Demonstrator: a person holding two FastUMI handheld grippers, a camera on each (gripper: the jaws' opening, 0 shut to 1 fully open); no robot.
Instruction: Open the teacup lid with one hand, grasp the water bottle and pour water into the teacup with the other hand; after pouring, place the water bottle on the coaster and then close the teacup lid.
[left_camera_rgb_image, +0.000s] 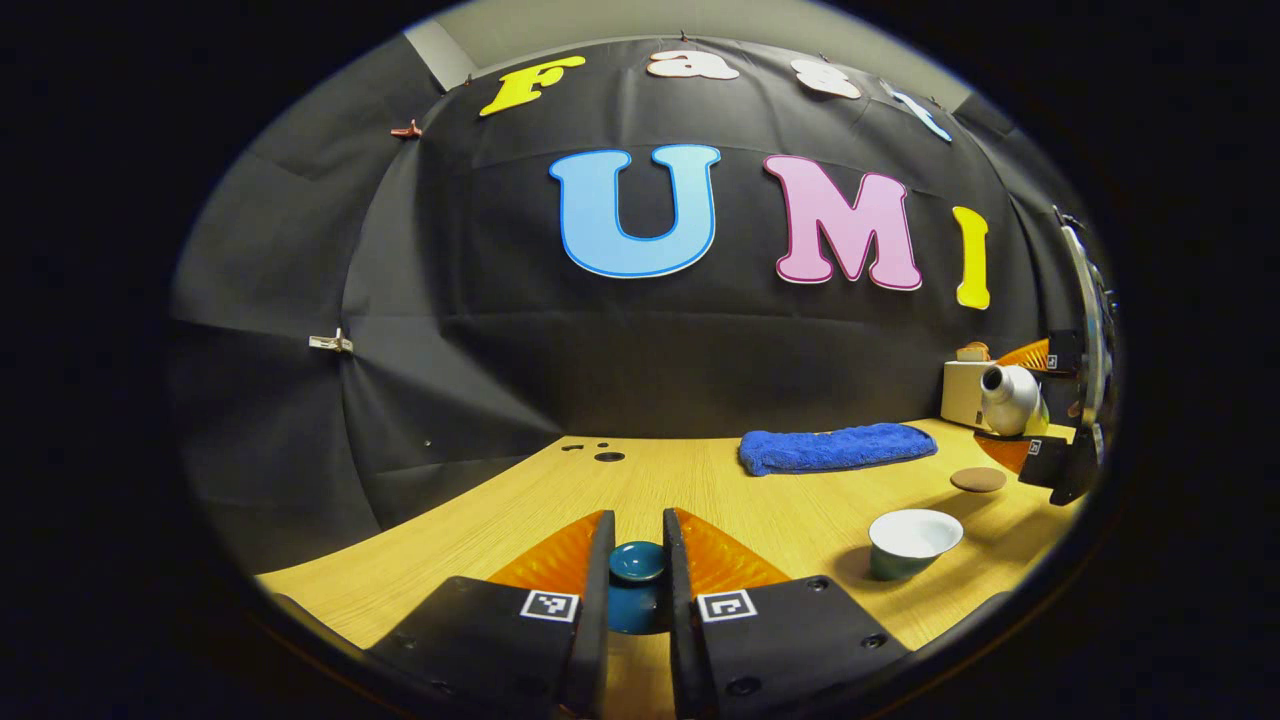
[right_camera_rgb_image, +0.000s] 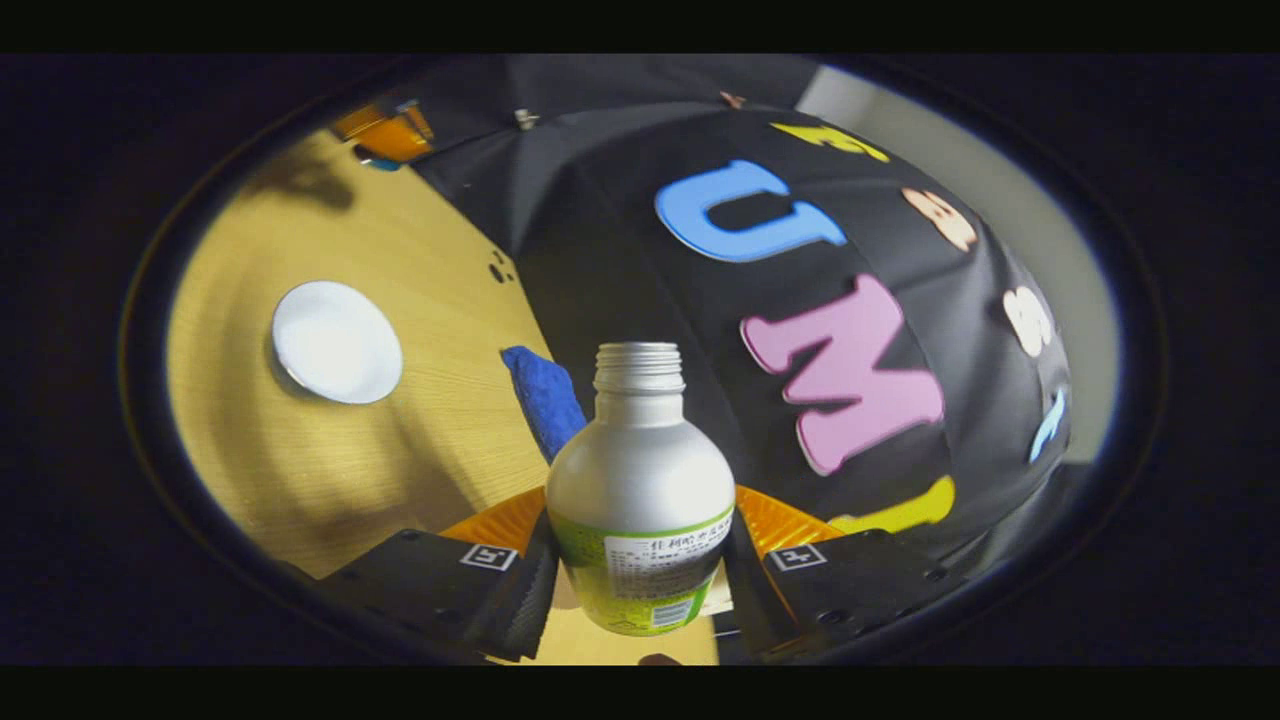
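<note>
1. The left claw (left_camera_rgb_image: 637, 580) pinches the teal teacup lid (left_camera_rgb_image: 637, 562) between both fingers, low over the bench (left_camera_rgb_image: 700, 480) and well to the side of the open teacup (left_camera_rgb_image: 912, 540); it should wait there, out of the pouring path.
2. The right claw (right_camera_rgb_image: 640, 570) grips the water bottle (right_camera_rgb_image: 640, 500) by its labelled body, cap off, neck leaning away from the cup; the teacup (right_camera_rgb_image: 337, 341) lies off to that view's left, so the pour looks not yet begun or just over, and I cannot tell which.
3. To pour well, bring the mouth over the white bowl before tipping, then tilt slowly; a thin stream spares the wood.
4. The round brown coaster (left_camera_rgb_image: 978, 479) sits just behind the cup, ready for the bottle.
5. The bench is pale wood grain; a blue towel (left_camera_rgb_image: 838, 447) lies near the cloth wall, beside a white box (left_camera_rgb_image: 962, 393).
</note>
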